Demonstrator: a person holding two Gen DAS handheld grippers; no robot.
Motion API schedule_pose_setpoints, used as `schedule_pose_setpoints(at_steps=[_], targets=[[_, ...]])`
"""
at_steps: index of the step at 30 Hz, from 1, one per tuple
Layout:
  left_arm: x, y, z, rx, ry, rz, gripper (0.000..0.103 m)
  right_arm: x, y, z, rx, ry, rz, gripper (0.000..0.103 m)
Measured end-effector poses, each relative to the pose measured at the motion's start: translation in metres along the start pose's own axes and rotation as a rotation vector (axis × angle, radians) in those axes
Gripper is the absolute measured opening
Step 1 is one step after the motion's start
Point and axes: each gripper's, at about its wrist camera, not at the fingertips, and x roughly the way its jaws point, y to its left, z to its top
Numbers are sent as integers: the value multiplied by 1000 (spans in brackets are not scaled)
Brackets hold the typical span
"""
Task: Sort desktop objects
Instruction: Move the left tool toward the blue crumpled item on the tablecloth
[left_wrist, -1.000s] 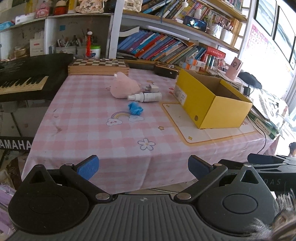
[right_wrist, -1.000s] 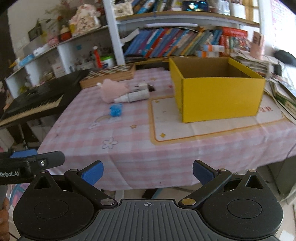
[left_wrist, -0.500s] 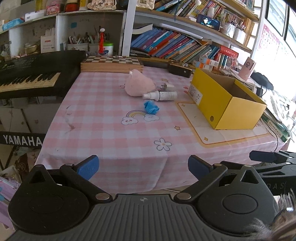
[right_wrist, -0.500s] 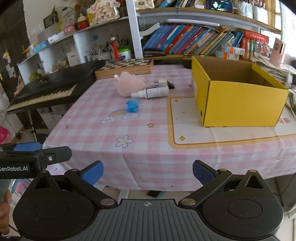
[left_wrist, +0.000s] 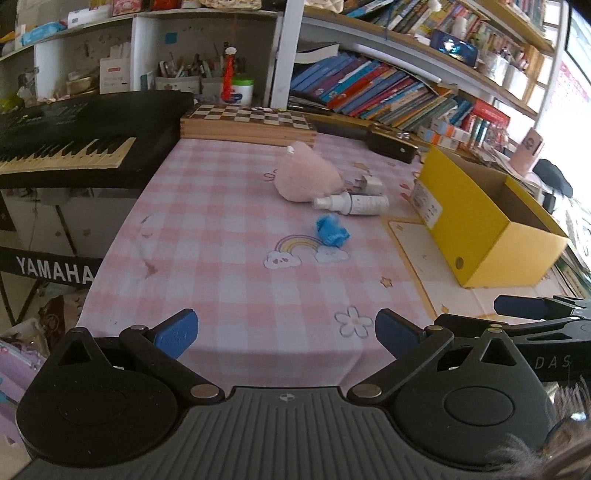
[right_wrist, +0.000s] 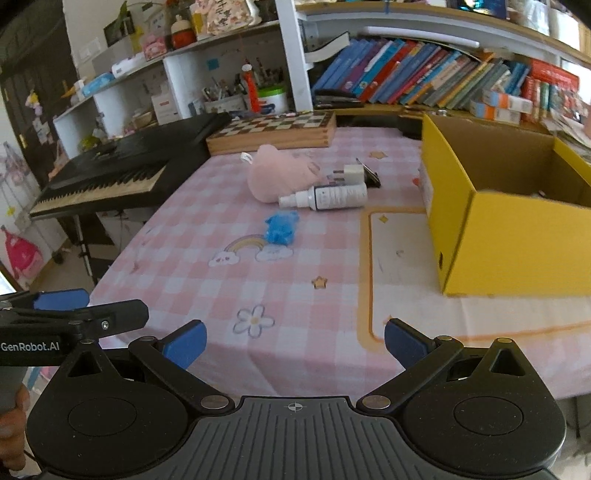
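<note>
Both grippers, left gripper (left_wrist: 284, 328) and right gripper (right_wrist: 293, 338), have advanced toward the table, jaws apart and empty; approach the blue toy (left_wrist: 331, 229) squarely before closing.

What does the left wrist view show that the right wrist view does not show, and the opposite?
Only the left wrist view shows the YAMAHA lettering under the keyboard and the right tool's finger from the side. Only the right wrist view shows the inside of the yellow box and a hand on the left tool's grip. Both show the pink plush, white spray bottle, blue toy, chessboard and an open tool in the foreground.
</note>
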Motion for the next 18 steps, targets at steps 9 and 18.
schedule_pose_setpoints(at_steps=[9,18], targets=[[34,-5,32,-31,-8,41,103,33,-16,27,-43,15,24,103],[61,-10,58,-39,-16,56,103,60,-29,50,-51,46,-4,103]])
